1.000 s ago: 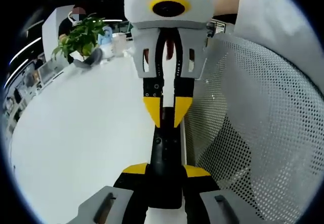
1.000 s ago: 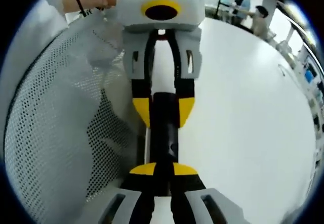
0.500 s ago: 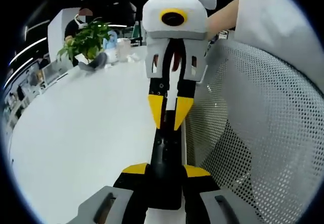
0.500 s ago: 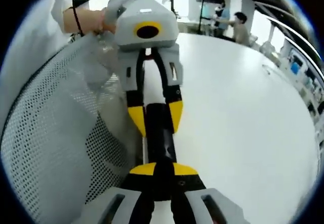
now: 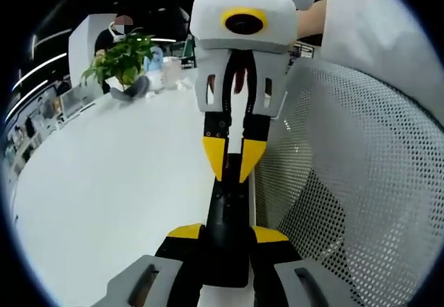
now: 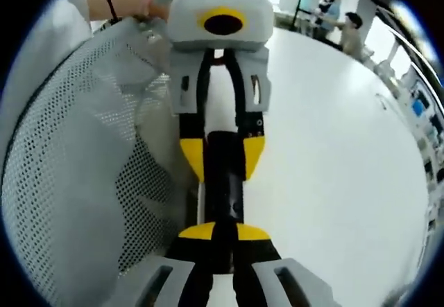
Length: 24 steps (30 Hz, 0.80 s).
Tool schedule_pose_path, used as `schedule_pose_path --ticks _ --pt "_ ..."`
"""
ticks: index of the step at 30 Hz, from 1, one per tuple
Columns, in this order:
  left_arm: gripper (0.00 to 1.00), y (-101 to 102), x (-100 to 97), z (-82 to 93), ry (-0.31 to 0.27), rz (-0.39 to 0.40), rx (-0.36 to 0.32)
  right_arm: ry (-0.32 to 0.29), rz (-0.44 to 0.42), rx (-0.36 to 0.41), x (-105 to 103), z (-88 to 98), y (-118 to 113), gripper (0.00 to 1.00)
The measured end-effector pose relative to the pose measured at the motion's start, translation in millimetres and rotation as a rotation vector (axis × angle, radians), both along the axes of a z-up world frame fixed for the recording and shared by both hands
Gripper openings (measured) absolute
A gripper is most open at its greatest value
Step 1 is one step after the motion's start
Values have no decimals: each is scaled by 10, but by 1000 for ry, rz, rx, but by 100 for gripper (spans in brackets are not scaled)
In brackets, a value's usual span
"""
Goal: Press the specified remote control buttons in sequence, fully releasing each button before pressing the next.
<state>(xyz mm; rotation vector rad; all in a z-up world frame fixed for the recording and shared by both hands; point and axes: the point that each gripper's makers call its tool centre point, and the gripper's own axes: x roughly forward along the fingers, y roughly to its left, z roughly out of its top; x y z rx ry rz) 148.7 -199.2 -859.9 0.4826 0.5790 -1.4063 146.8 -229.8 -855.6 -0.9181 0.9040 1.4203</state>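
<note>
Both grippers, left and right, were clamped on opposite ends of the black remote at the table edge; uneven squeeze could twist it loose.

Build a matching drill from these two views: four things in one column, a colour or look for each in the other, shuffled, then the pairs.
1. remote
2. plant
3. mesh panel
4. table

A. green and leafy
B. white, full of small holes
C. black, long and narrow
D. plain white, flat

Pairs: 1-C; 2-A; 3-B; 4-D
</note>
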Motion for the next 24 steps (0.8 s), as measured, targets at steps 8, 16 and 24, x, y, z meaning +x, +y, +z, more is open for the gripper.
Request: schedule_pose_path --ticks 8,16,24 --pt "25 -1 -3 4 -1 -4 -5 -15 8 55 -11 14 -26 6" --pt "25 -2 -6 9 -3 -4 -7 -52 -36 177 -25 38 -17 6" --pt "25 -3 -4 6 -3 -3 -6 -28 -35 143 -5 36 12 3"
